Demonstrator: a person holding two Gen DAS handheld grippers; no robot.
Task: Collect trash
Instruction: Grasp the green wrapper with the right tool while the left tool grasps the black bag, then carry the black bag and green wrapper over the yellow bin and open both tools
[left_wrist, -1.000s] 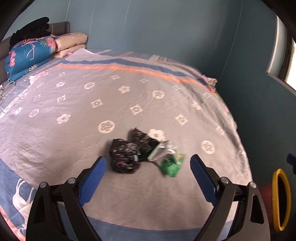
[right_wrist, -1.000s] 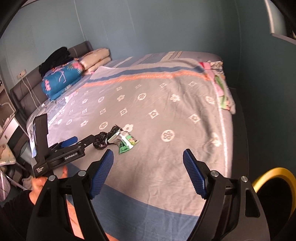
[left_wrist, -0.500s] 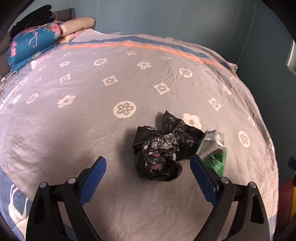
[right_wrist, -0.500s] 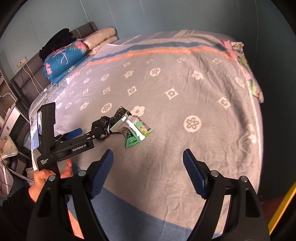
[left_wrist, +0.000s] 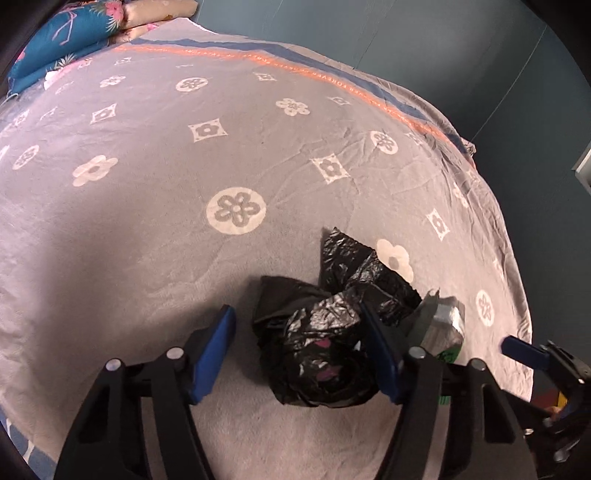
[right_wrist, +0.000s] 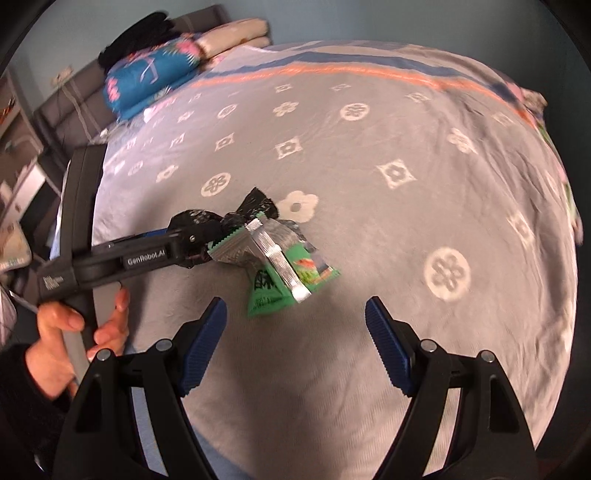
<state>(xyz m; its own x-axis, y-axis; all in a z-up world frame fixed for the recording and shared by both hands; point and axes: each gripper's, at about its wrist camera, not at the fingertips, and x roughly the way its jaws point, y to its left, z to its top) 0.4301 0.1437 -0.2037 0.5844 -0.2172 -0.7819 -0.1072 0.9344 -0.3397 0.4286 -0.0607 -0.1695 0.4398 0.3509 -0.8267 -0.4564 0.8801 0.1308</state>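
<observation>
The left tool (left_wrist: 295, 349), jaws just closing, is straddling the black bag (left_wrist: 317, 343) for pickup while the right tool (right_wrist: 295, 332) is hovering open near the green wrapper (right_wrist: 275, 282).

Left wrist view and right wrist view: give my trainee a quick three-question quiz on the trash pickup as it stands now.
1. True or false: the black plastic bag lies between the left gripper fingers.
2. Which item lies nearest ahead of the right gripper? A) green snack wrapper B) blue floral pillow C) black plastic bag
3. Fill in: the trash lies on a grey ____.

Key: 1 true; 2 A; 3 bedspread.
</observation>
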